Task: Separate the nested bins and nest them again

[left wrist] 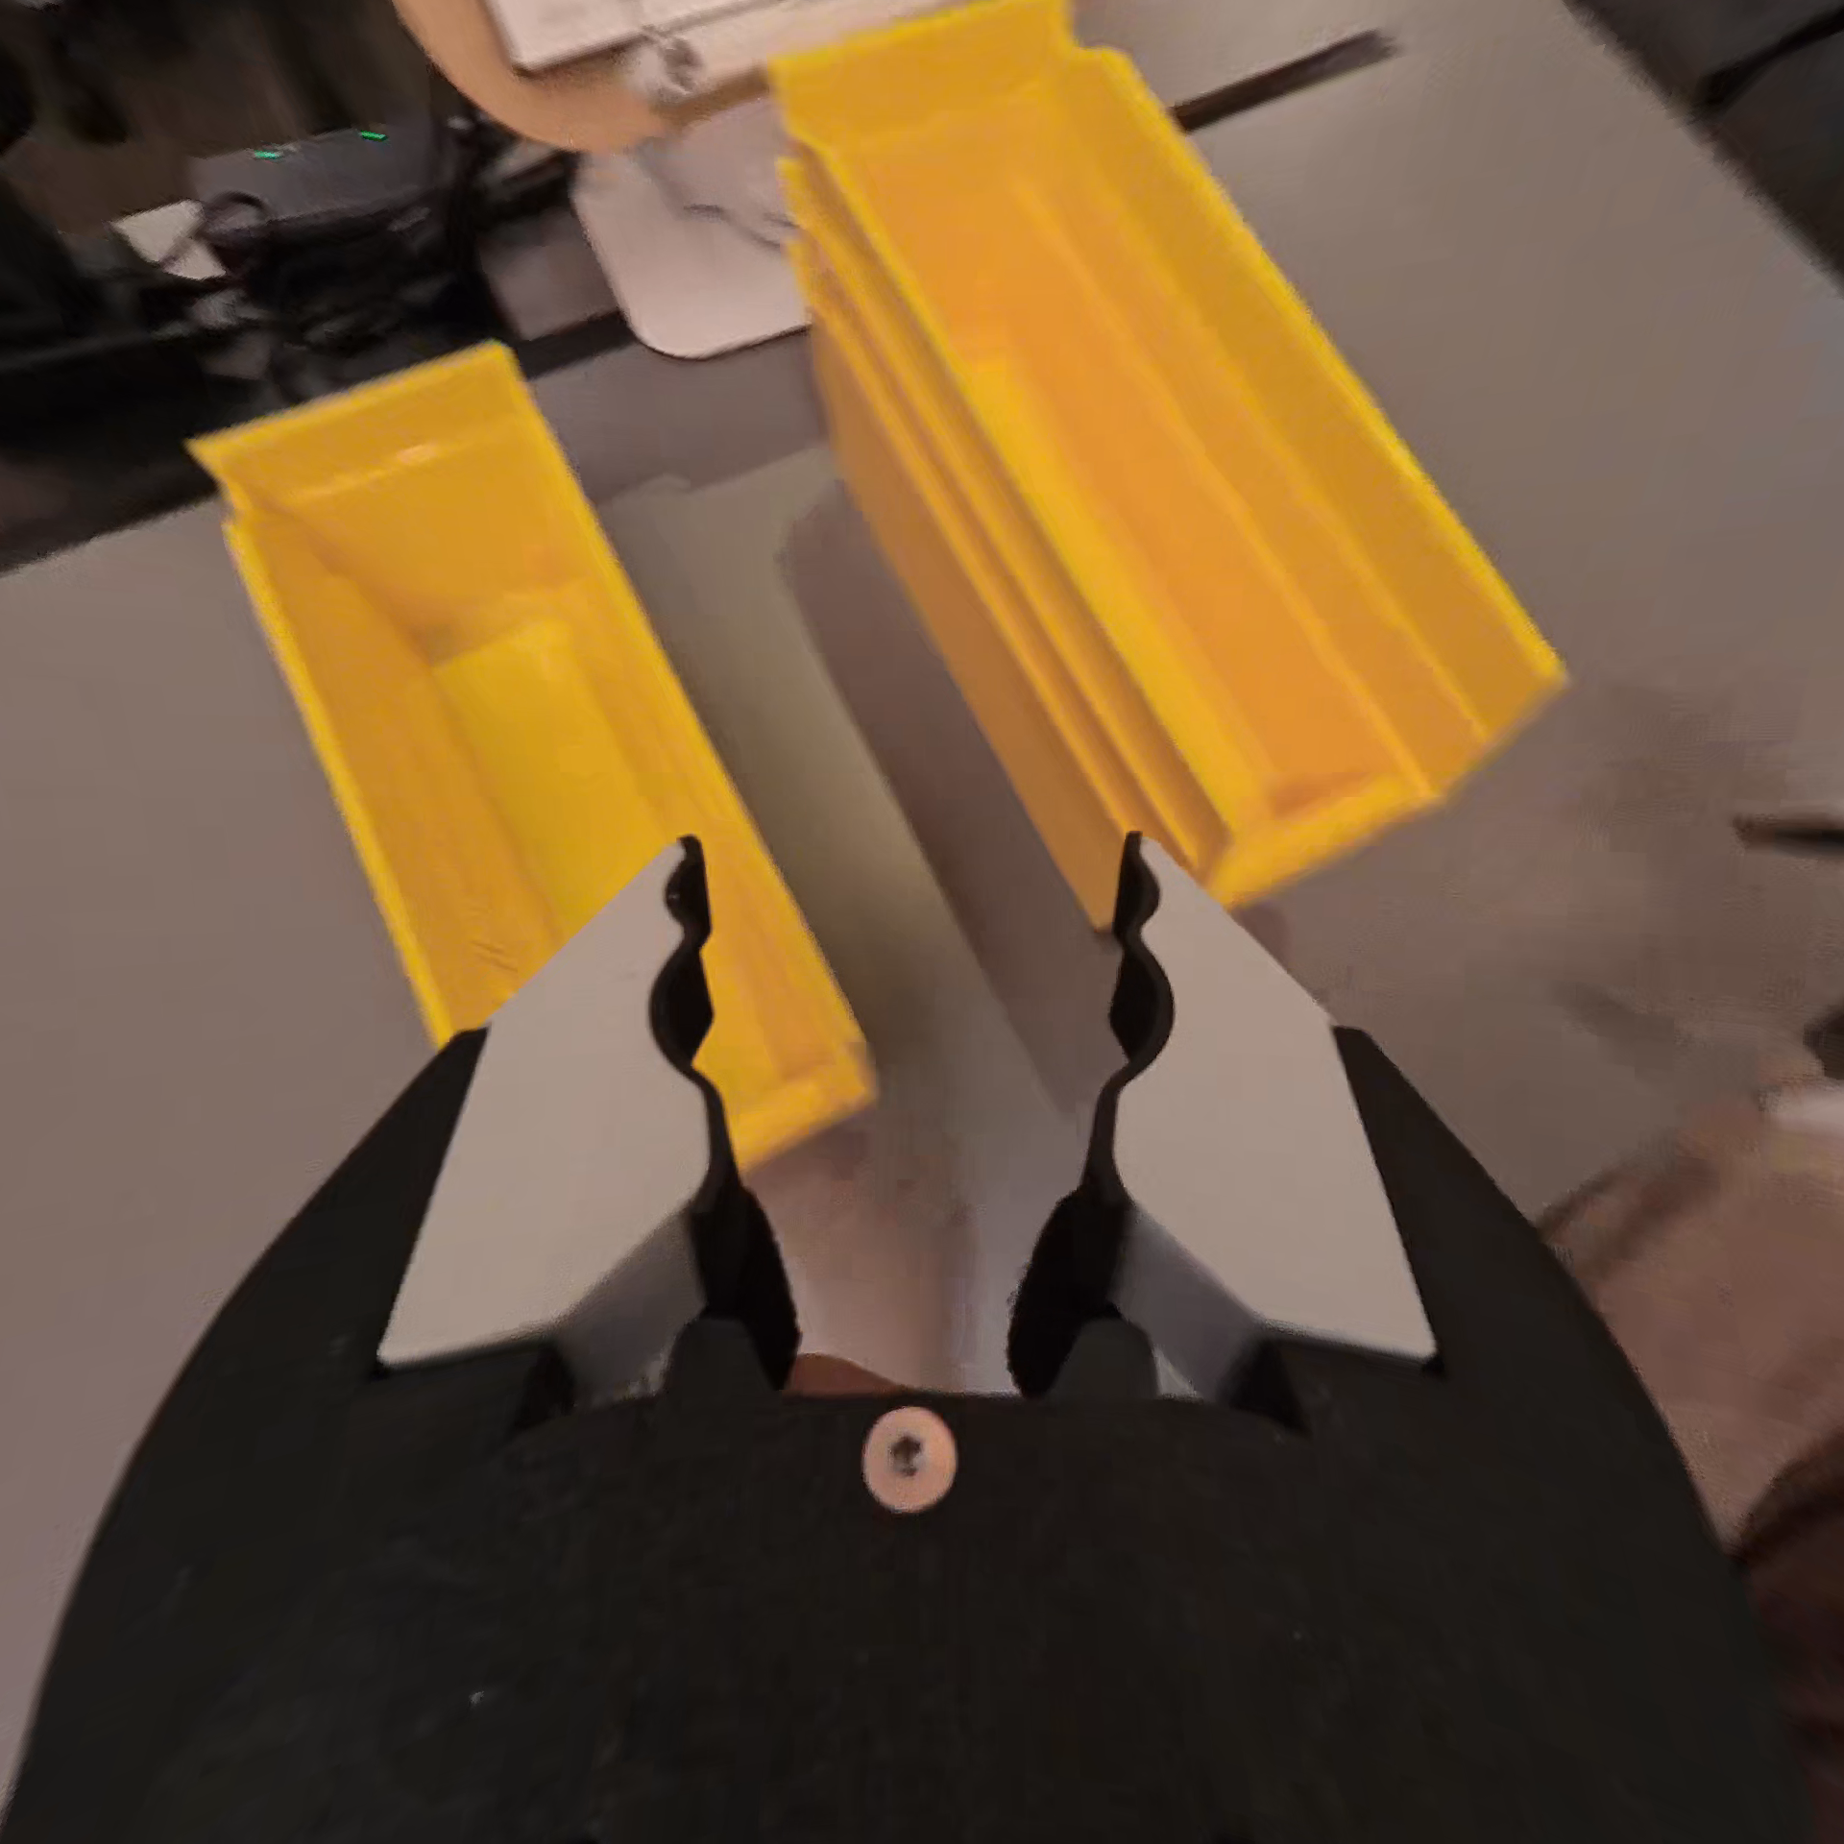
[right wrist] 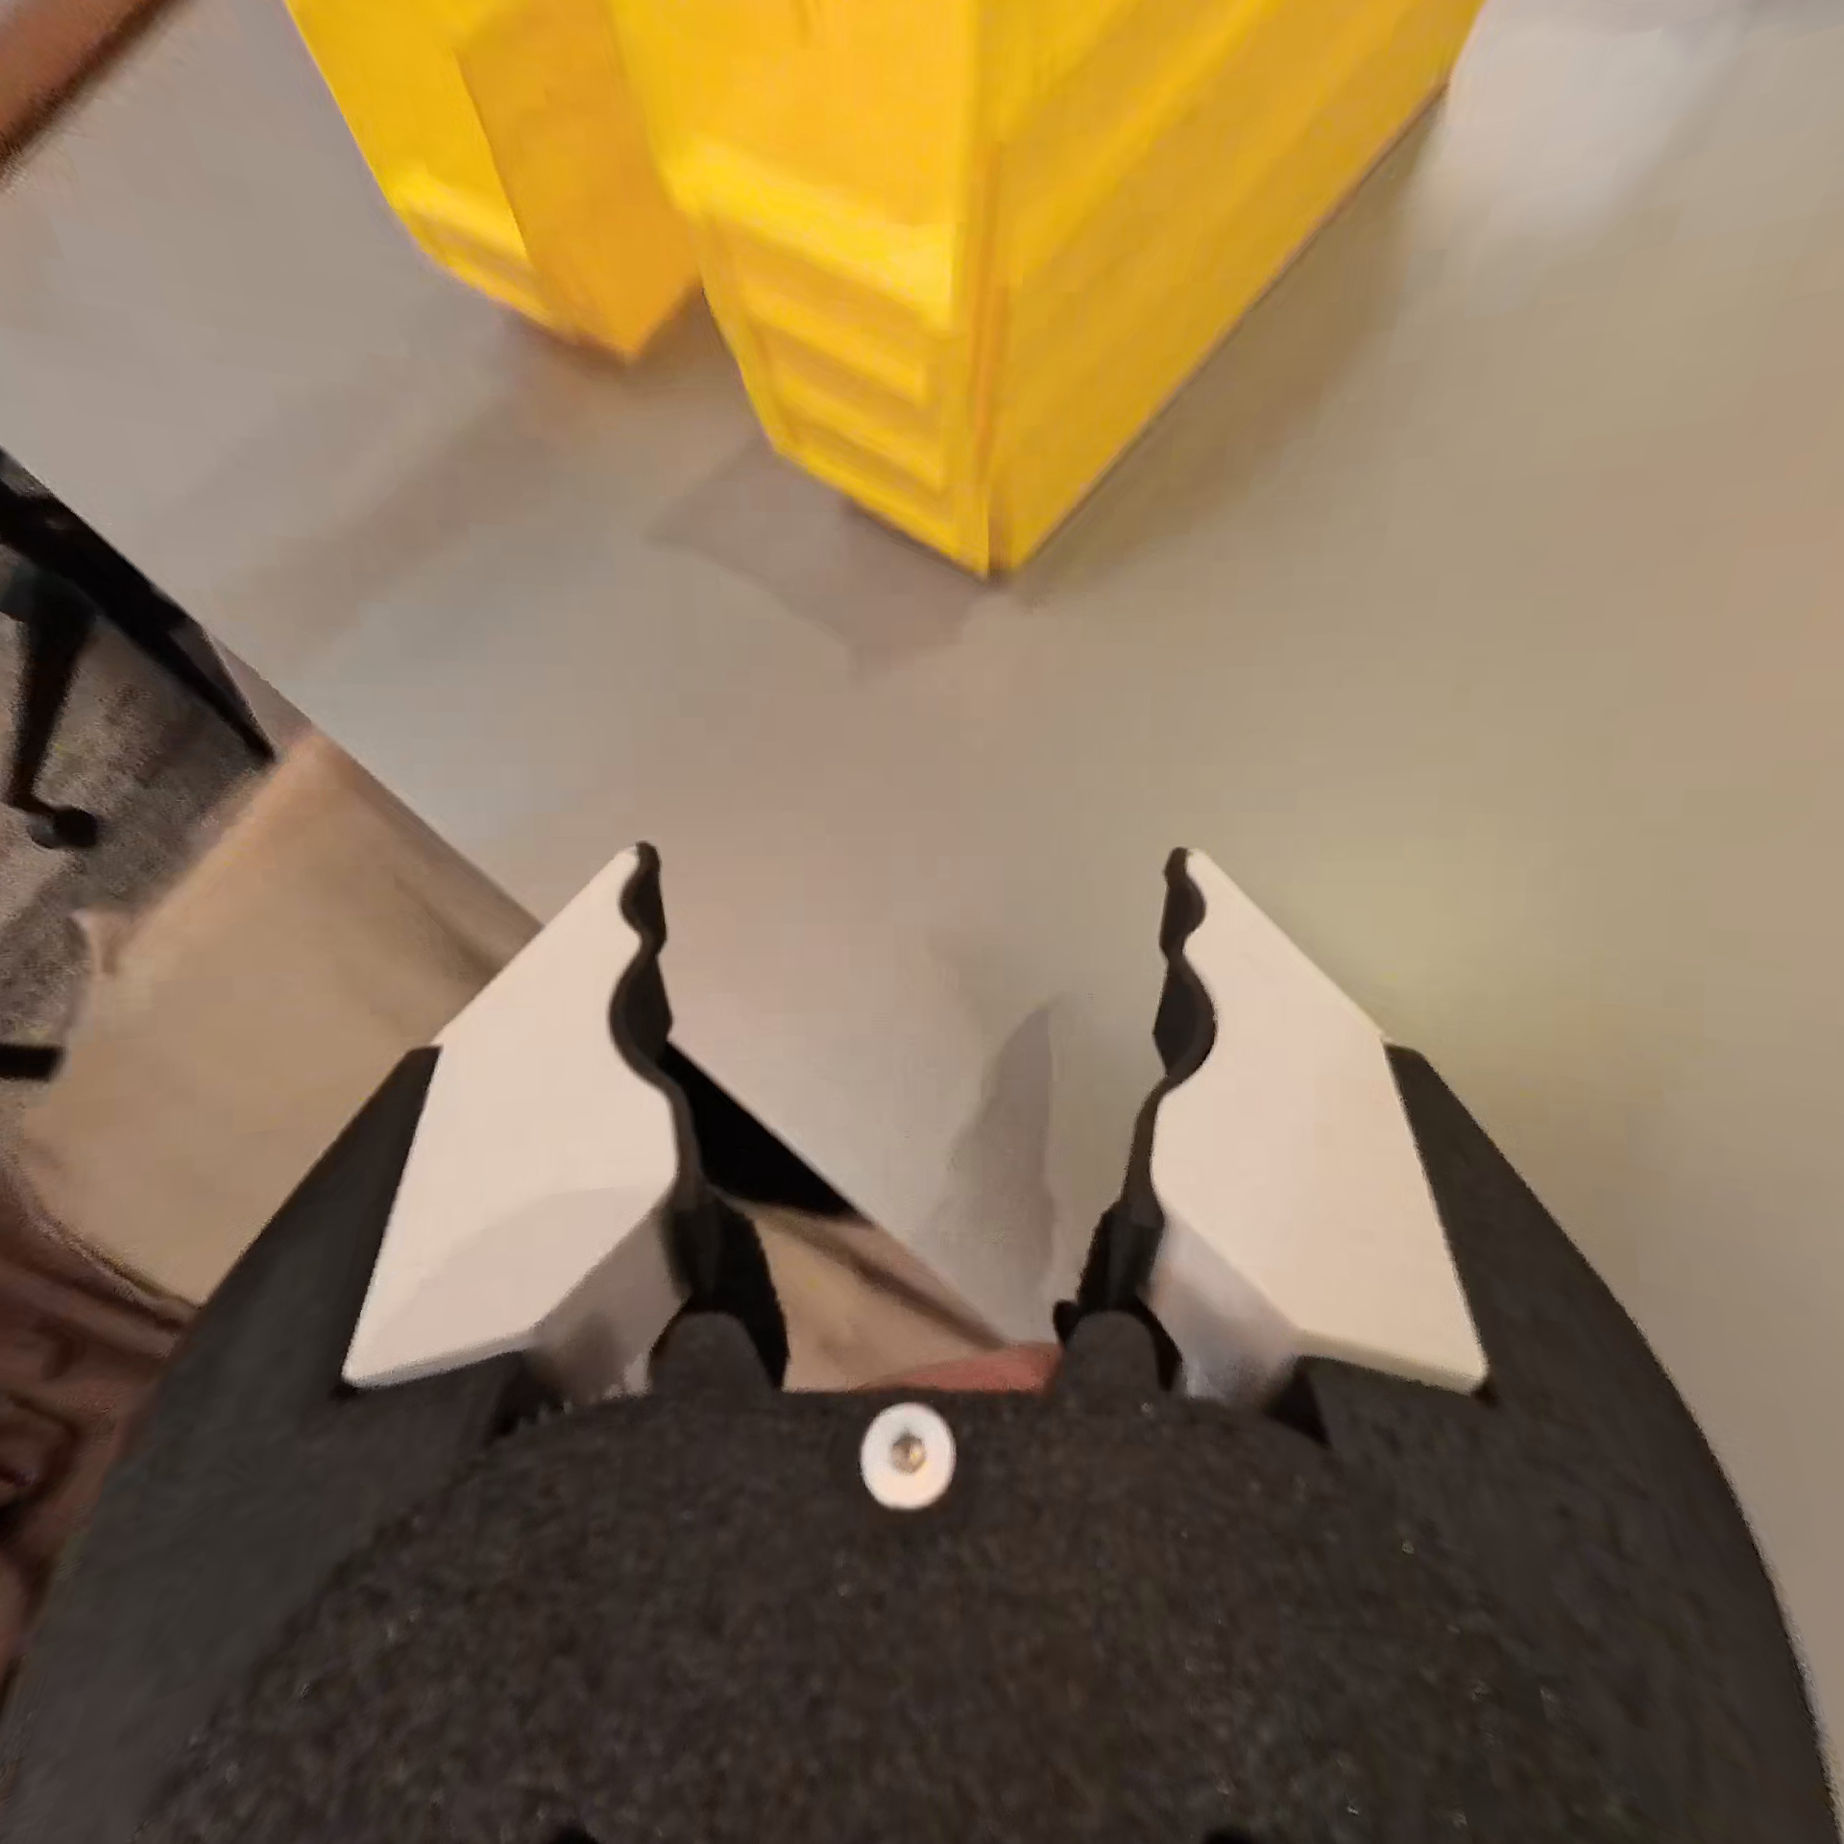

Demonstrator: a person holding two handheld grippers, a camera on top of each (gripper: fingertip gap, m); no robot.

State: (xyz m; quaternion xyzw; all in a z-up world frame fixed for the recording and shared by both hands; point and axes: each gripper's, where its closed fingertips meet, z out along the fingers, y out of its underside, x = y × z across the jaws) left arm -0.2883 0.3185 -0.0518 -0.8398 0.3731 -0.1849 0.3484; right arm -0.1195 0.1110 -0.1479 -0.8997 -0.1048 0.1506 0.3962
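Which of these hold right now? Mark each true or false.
1. Both grippers are open and hold nothing. True: left gripper, right gripper.
2. One single bin sits apart from the stack of bins. True.
3. The bins are blue. False: they are yellow.
4. The left gripper grips the single bin's rim. False: it is above the table, gripping nothing.
5. The single bin holds a tool. False: it looks empty.

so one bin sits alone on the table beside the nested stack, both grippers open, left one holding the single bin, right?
Not quite. The left gripper holds nothing: the left wrist view shows its jaws open over the table, by the single bin. The stack and open right gripper are as stated.
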